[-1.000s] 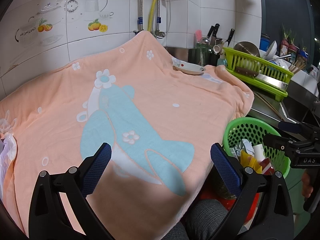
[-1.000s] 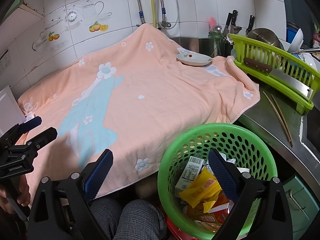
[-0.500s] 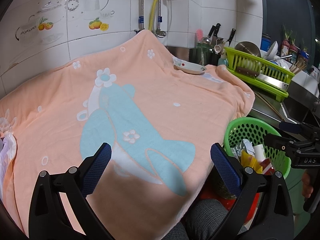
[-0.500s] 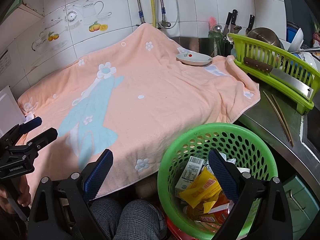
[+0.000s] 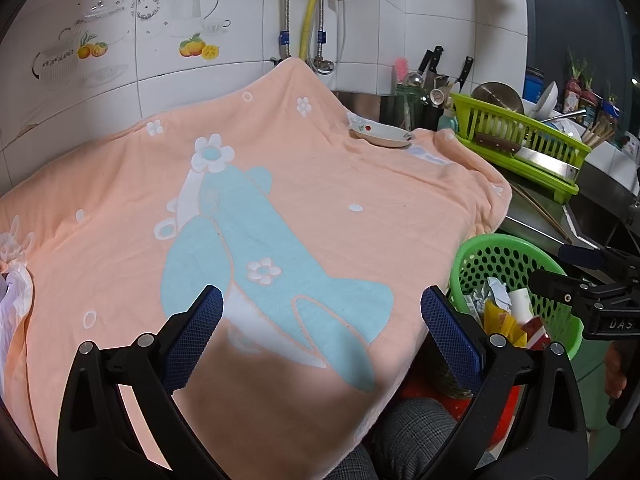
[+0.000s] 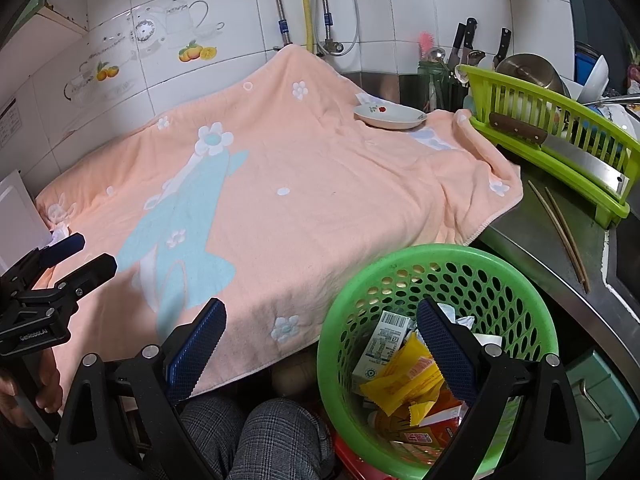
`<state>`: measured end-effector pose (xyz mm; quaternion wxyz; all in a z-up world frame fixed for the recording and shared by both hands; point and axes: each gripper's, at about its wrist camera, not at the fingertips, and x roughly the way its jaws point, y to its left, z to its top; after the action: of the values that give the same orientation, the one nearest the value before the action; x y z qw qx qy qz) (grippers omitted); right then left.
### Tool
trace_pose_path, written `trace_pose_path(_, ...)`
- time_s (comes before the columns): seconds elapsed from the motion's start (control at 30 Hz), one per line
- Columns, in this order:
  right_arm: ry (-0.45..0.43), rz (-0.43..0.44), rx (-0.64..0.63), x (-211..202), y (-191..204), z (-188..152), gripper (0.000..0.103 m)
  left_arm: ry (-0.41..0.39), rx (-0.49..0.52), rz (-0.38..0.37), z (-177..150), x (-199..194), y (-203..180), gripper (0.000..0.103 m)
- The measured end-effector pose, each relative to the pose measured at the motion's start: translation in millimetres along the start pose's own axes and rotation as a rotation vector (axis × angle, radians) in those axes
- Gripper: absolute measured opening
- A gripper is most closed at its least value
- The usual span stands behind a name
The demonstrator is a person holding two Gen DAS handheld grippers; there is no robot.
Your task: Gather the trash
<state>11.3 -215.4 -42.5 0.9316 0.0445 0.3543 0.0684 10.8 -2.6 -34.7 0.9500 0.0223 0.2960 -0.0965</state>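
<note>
Left tool (image 5: 322, 314) jaws wide; right tool (image 6: 320, 326) likewise, empty.

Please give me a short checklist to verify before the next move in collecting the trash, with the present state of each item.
1. Left gripper jaws open, empty: ok.
2. Right gripper jaws open, empty: ok.
3. Green basket upright, trash inside: ok.
4. Towel free of wrappers: ok on the visible part.
5. White crumpled item at the towel's left edge is trash: cannot tell.
6. Plate is apart from both grippers: ok.
</note>
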Motion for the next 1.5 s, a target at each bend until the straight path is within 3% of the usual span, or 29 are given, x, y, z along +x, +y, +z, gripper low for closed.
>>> trace_pose_path(1.5,0.002,0.006,0.005,2.6,0.7,-3.1,0.093,0.005,-0.048,0.022,-3.1,-2.4,7.6,0.098)
